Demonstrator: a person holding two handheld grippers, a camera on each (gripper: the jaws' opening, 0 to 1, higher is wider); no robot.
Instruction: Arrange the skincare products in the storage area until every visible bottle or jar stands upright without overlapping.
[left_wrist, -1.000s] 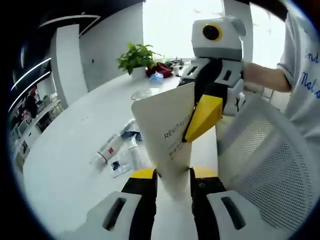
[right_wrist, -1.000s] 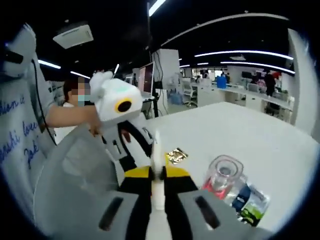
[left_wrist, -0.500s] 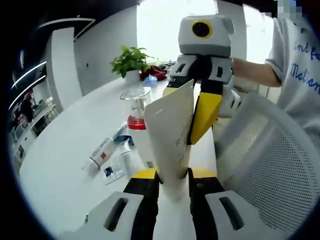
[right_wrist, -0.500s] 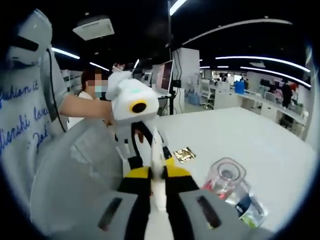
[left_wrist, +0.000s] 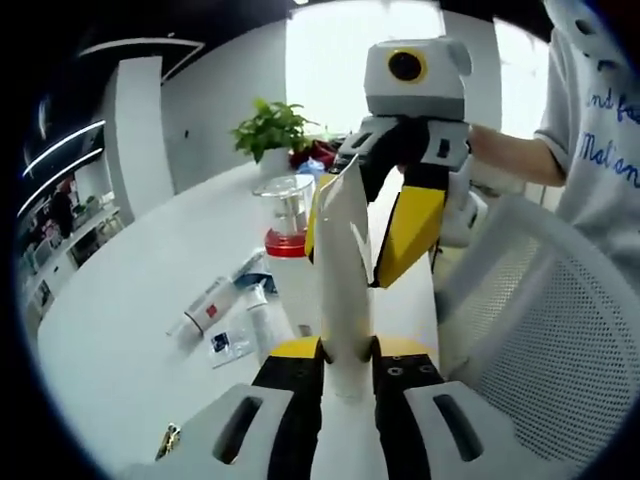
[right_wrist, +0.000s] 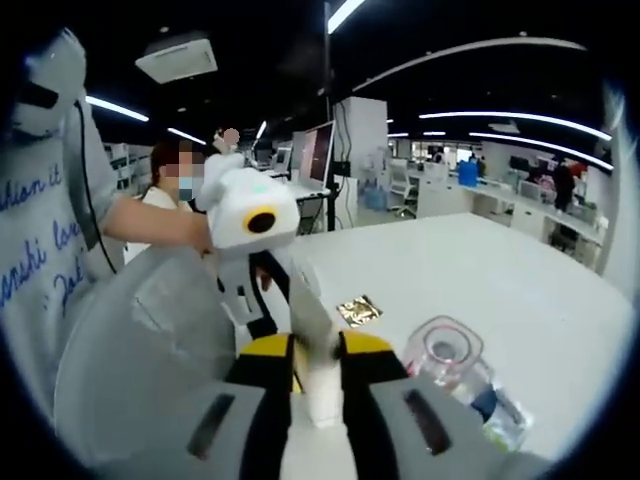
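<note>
**A:** What takes up the most room?

**B:** A long white table (left_wrist: 130, 330) with a grey mesh chair back (left_wrist: 540, 330) beside it. Above the table, both hand-held grippers grip one white tube (left_wrist: 345, 270), which is held in the air and not standing anywhere.

**A:** How are the grippers holding it?

**B:** The left gripper (left_wrist: 347, 352) has its jaws nearly closed on the tube's lower end. The right gripper (left_wrist: 365, 225) comes in from above, its yellow jaws pinching the flat upper part. In the right gripper view, the right gripper (right_wrist: 316, 352) clamps the tube (right_wrist: 312, 330) the same way, with the left gripper (right_wrist: 262, 290) beyond it.

**A:** What could go wrong?

**B:** My guess is that two grips on one soft tube could twist or squeeze it if the hands pull apart. If one lets go early, it may swing and tip the clear-capped bottle (left_wrist: 285, 245) with the red band just behind.

**A:** Anything smaller?

**B:** A tube lying flat (left_wrist: 208, 303) and a sachet (left_wrist: 233, 337) on the table, not yet upright. A dropped tube could land across them.
</note>
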